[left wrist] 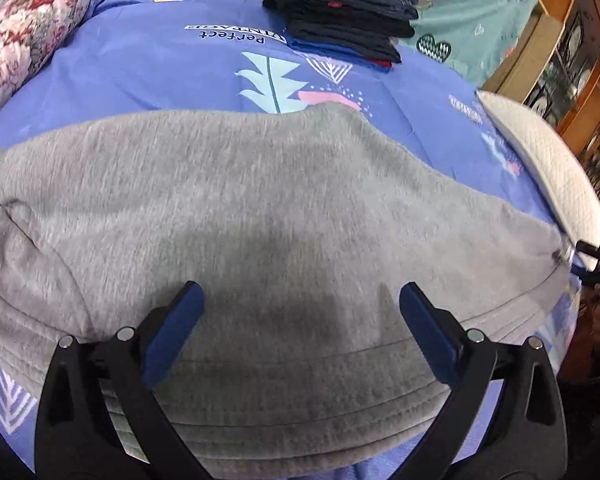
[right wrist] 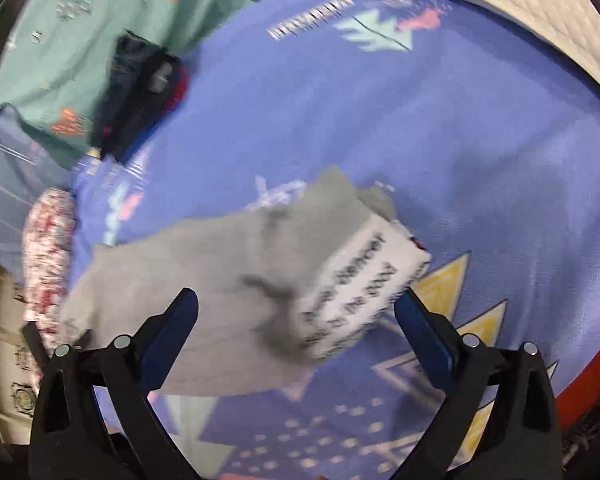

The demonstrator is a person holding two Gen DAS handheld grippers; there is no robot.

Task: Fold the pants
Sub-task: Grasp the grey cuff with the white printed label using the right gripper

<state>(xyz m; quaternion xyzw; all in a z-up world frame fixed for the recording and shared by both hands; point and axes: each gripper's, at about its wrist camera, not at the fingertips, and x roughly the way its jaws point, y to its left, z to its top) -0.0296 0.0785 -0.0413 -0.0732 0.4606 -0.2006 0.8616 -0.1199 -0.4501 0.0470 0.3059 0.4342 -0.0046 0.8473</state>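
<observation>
Grey sweatpants (left wrist: 260, 220) lie spread across the blue bedsheet (left wrist: 148, 68), waistband toward me. My left gripper (left wrist: 300, 300) is open, its blue pads just over the waistband. In the right wrist view the same pants (right wrist: 220, 264) show a white printed band (right wrist: 360, 296) at one end. My right gripper (right wrist: 296, 300) is open just above that end, the band between its pads. The right gripper's tip shows at the right edge of the left wrist view (left wrist: 596, 256).
A stack of folded dark pants (left wrist: 344, 12) sits at the far side of the bed, also in the right wrist view (right wrist: 140, 92). A floral pillow (left wrist: 24, 32) lies far left, a white quilted pillow (left wrist: 548, 168) right. Wooden cabinet (left wrist: 572, 52) beyond.
</observation>
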